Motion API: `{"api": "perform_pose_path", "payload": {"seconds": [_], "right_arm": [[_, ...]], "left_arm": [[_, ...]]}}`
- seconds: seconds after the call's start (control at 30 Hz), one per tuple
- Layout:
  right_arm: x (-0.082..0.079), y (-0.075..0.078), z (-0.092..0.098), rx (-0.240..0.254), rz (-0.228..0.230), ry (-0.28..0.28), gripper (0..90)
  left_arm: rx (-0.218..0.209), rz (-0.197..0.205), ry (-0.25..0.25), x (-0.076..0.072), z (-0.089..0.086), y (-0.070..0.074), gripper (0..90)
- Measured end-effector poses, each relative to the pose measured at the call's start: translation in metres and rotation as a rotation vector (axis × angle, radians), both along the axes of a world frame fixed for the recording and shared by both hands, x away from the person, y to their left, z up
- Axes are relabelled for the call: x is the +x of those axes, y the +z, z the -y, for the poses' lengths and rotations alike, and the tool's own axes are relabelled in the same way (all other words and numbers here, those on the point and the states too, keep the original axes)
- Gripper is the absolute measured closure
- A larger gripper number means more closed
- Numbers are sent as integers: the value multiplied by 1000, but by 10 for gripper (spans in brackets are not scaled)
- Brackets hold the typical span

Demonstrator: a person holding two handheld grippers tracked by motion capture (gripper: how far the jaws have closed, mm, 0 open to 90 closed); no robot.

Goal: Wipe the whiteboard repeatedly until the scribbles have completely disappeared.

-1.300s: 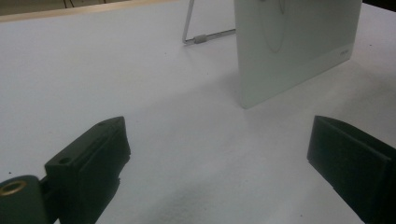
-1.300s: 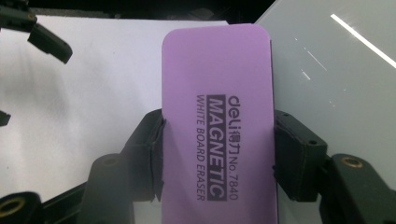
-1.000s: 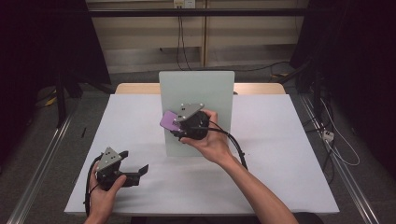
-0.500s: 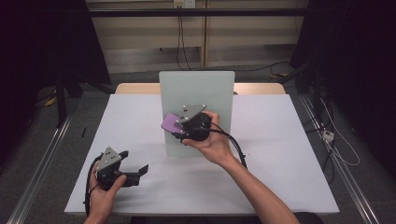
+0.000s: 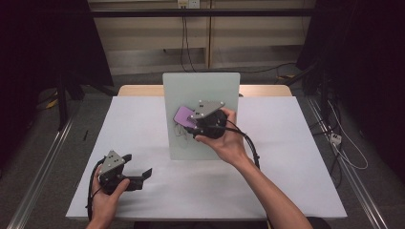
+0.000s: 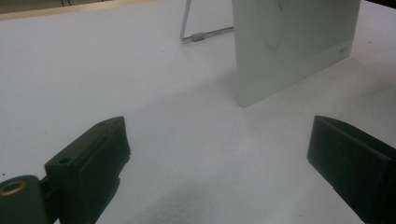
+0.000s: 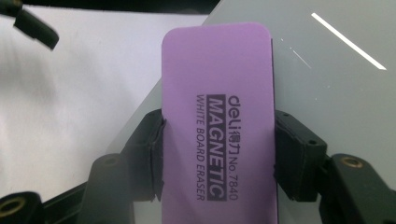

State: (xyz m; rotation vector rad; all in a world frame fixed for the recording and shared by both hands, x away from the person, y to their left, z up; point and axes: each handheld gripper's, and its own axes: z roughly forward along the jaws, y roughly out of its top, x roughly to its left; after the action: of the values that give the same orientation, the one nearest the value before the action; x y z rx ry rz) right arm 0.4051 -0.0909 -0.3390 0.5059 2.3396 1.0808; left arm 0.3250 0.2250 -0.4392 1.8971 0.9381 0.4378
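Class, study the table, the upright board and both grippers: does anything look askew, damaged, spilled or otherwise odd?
Nothing stands out. The whiteboard stands upright on the table with pen scribbles low on its face. The right gripper squarely clamps the purple eraser at the board; the left gripper rests open.

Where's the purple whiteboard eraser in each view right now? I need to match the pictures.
High view: the purple eraser sits mid-frame, against the upright whiteboard, held by the right gripper.
Left gripper view: the eraser is not in it; the whiteboard stands at upper right.
Right gripper view: the eraser stands centre frame, clamped between the two jaws.
Shared landmark: the whiteboard.
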Motion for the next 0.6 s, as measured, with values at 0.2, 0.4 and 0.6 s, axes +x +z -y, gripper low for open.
{"api": "perform_pose_path", "payload": {"seconds": [0.2, 0.4, 0.6], "right_arm": [[-9, -23, -2, -39, -34, 15, 414], [-16, -45, -4, -78, -73, 47, 414], [-19, -59, -8, -108, -126, 76, 414]], "left_arm": [[9, 4, -8, 0, 2, 0, 54], [8, 1, -6, 0, 0, 0, 54], [8, -1, -13, 0, 3, 0, 54]]}}
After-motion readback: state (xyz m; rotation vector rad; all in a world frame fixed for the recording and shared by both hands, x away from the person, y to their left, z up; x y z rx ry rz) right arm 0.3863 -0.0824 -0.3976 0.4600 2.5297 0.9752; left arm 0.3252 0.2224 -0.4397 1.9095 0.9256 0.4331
